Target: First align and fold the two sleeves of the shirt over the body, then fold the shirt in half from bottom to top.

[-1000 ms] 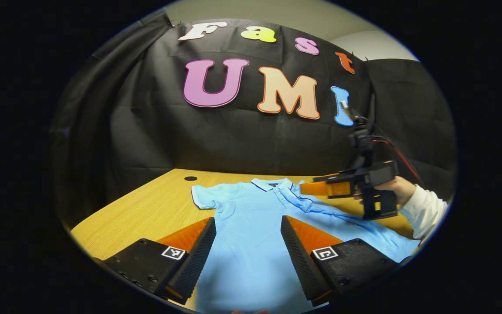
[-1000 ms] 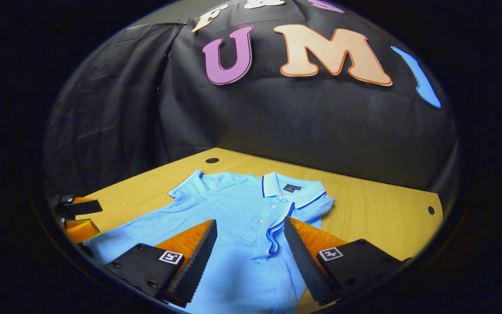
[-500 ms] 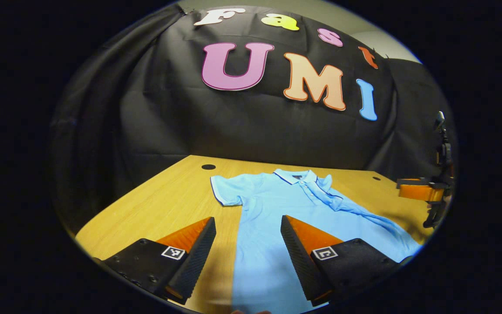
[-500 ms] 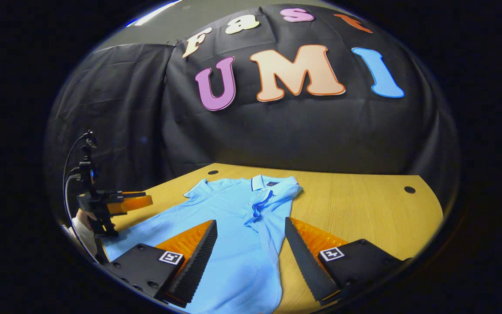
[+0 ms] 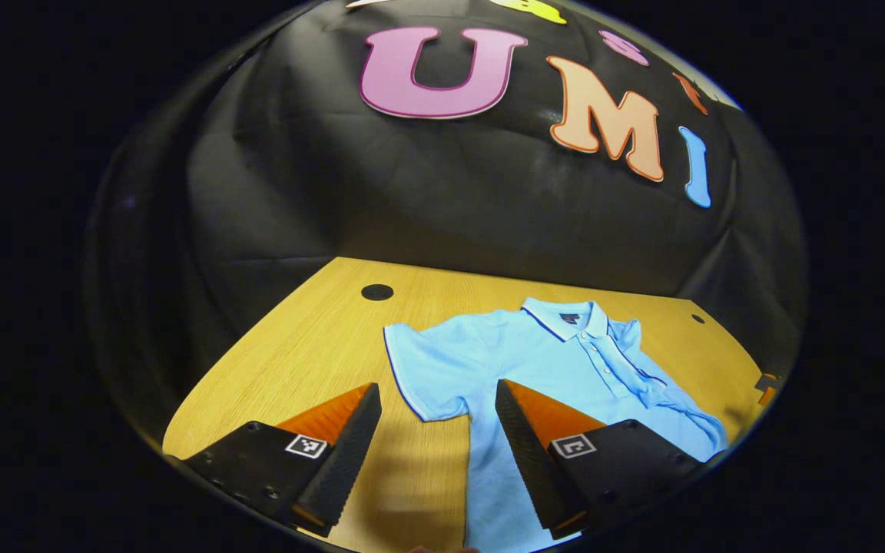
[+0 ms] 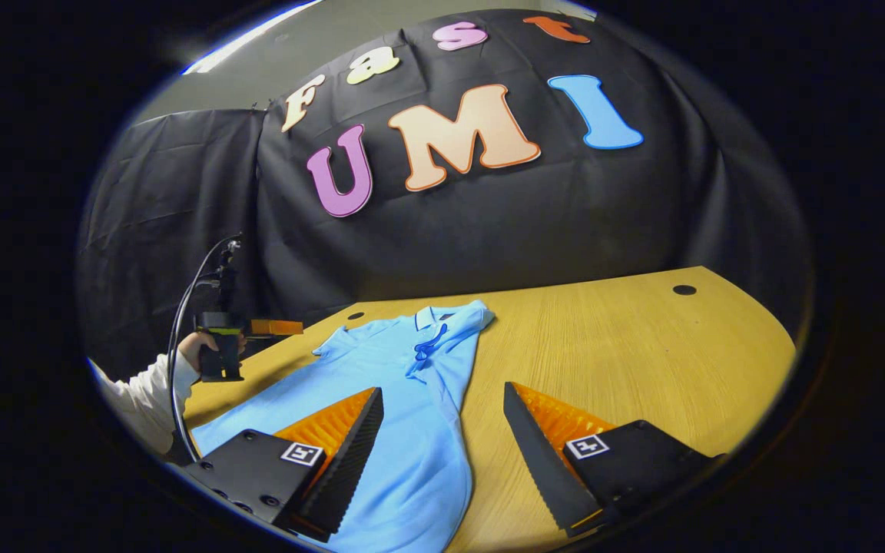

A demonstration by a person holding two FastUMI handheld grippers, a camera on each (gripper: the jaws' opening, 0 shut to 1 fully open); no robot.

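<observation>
In the left gripper view, the left tool [image 5: 436, 438] was seen released, its two fingers spread wide apart with nothing between them, held above the wooden worktop [image 5: 312, 346]. A light blue polo shirt [image 5: 542, 361] lay flat on the worktop, collar [image 5: 565, 317] toward the booth's black cloth wall [image 5: 412, 192]. One short sleeve [image 5: 423, 369] was spread out flat on the wood, just ahead of the gap between the fingers — the opposite sleeve had been folded in over the body near the placket. A dark round hole [image 5: 376, 292] was noted in the worktop beyond the spread sleeve.

In the right gripper view, the right tool [image 6: 442, 438] was likewise seen released, fingers wide apart and empty. The shirt [image 6: 404, 399] stretched from under one finger toward the wall, its collar [image 6: 433, 315] at the far end; bare wood lay below the gap and the other finger. The left tool [image 6: 277, 327] was seen farther off, gripped by a hand [image 6: 200, 349] in a white sleeve [image 6: 139, 399] — raised above the worktop's edge, apart from the shirt. From this side its jaw state could not be told.
</observation>
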